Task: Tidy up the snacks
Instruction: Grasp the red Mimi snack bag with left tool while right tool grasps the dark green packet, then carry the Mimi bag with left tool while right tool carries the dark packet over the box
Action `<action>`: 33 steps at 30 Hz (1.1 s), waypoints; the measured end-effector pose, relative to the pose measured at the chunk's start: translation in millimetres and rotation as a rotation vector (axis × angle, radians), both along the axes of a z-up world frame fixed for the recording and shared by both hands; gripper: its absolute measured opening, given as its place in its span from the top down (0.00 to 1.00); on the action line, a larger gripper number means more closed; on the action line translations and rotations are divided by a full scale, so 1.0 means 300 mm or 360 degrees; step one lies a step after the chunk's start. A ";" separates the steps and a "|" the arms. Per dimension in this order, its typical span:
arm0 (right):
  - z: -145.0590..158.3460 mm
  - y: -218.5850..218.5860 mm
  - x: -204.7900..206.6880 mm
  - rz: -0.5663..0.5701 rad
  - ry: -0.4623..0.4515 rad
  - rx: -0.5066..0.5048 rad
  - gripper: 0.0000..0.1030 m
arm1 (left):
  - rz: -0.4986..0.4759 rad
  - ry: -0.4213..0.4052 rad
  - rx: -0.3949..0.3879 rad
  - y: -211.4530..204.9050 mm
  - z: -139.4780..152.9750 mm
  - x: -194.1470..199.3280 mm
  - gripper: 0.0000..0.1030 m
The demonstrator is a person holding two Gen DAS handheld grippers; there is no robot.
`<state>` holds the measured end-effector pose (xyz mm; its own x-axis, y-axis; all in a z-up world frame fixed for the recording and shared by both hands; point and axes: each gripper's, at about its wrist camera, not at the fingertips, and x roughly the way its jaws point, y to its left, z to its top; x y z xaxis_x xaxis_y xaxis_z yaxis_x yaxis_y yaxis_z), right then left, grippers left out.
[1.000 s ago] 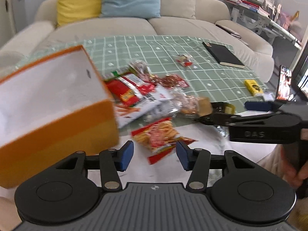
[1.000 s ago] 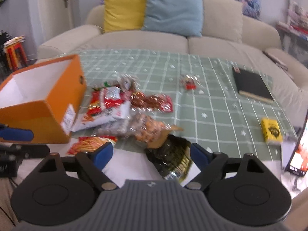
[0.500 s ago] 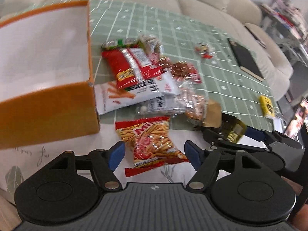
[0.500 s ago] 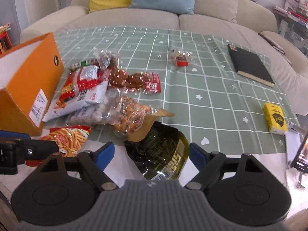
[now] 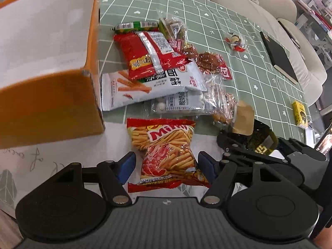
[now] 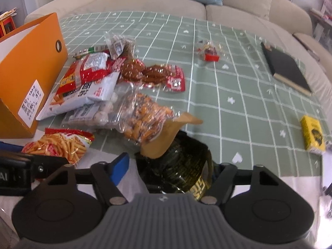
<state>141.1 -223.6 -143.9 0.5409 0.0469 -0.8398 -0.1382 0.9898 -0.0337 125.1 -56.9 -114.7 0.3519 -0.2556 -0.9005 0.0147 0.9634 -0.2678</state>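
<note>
**Snack Packets and Both Grippers Beside the Orange Box**

The red shrimp-stick packet (image 5: 166, 153) is lain flat on the white table surface (image 5: 62, 155), just in front of the orange box (image 5: 47, 99). It is straddled by the left gripper (image 5: 166, 165), whose jaws are spread wide with the blue pads (image 5: 126, 167) standing clear of the packet's edges; nothing is gripped.

The dark green-and-gold packet (image 6: 182, 170) is located further from the orange box, on the far side of the shrimp-stick packet. It is positioned between the jaws of the right gripper (image 6: 168, 169), which have just been closing. The left blue pad (image 6: 119, 170) is seen apart from the packet; the right pad is hidden behind it, so contact cannot be confirmed.

A heap of snacks is placed beside the open side of the orange box: a white-and-red noodle-stick bag (image 5: 149, 87), a red packet (image 5: 149, 54) on top of it, and a clear bag of nuts (image 6: 145, 118). A black notebook (image 6: 288, 70) and a yellow pack (image 6: 312, 132) are found well apart from the box, on the green checked cloth (image 6: 238, 103).
</note>
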 end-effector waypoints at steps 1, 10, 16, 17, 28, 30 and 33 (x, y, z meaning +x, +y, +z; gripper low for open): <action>0.000 -0.001 -0.001 -0.0001 0.0003 0.0014 0.41 | 0.0002 0.0004 -0.0006 0.003 -0.002 -0.001 0.22; 0.009 0.012 -0.028 0.0020 0.0001 0.0068 0.49 | -0.0019 0.0006 0.0014 0.031 -0.005 -0.039 0.46; 0.014 0.018 -0.054 0.0022 0.0049 0.0158 0.51 | -0.0008 0.0014 0.0001 0.074 -0.003 -0.072 0.49; 0.015 0.020 -0.061 0.0024 0.0057 0.0169 0.52 | -0.0016 0.0014 -0.0003 0.079 -0.003 -0.077 0.50; 0.034 0.016 -0.162 0.0051 0.0175 0.0419 0.53 | -0.0043 -0.0035 0.0018 0.141 0.017 -0.163 0.54; 0.048 0.016 -0.177 0.0054 0.0165 0.0445 0.54 | -0.0041 -0.0052 0.0003 0.156 0.029 -0.179 0.54; 0.078 0.022 -0.196 0.0065 0.0119 0.0452 0.54 | -0.0045 -0.0093 -0.0009 0.166 0.051 -0.198 0.54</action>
